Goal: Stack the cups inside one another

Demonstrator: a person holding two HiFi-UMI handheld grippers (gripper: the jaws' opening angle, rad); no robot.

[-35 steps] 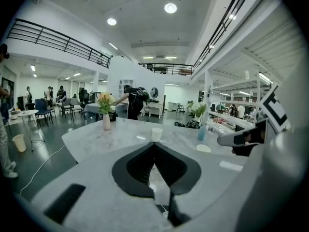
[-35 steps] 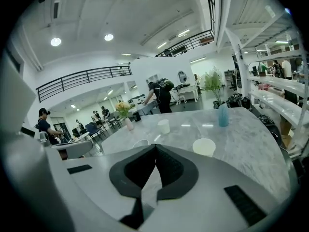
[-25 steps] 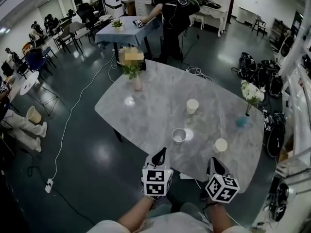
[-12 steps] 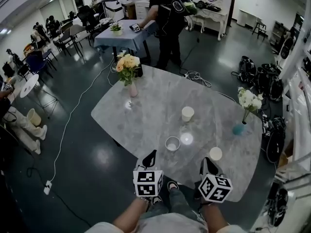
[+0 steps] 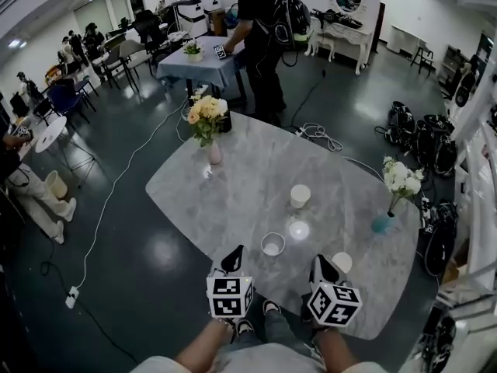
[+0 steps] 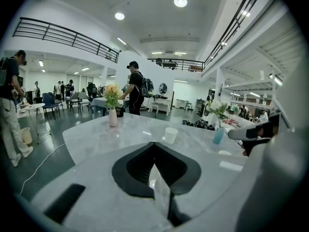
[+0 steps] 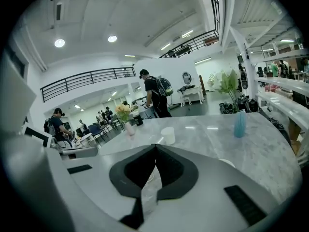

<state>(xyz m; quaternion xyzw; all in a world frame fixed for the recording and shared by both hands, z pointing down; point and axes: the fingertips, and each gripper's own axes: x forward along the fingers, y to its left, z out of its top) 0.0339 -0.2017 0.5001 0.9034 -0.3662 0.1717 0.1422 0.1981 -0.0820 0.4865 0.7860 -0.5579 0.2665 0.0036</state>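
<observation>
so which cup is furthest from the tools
The far cup, out in the middle of the table; the left cup and right cup sit near its front edge.

The grey marble surface [image 5: 248,177], mid-frame, carries a centre cup [image 5: 300,196], a lower cup [image 5: 272,245], a lower-right cup [image 5: 342,263], a pink vase [image 5: 215,154] upper left, and a blue vase [image 5: 380,223] right.

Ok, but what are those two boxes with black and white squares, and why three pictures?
Those boxes belong to two grabbing tools that a person holds, one in each hand: the left tool and the right tool. One picture comes from a camera on the person's head, looking down. The other two come from little cameras riding on each tool. On the grey table stand a far cup, a middle cup, a near cup, a pink vase and a blue vase. Both tools are shut and hold nothing.
</observation>
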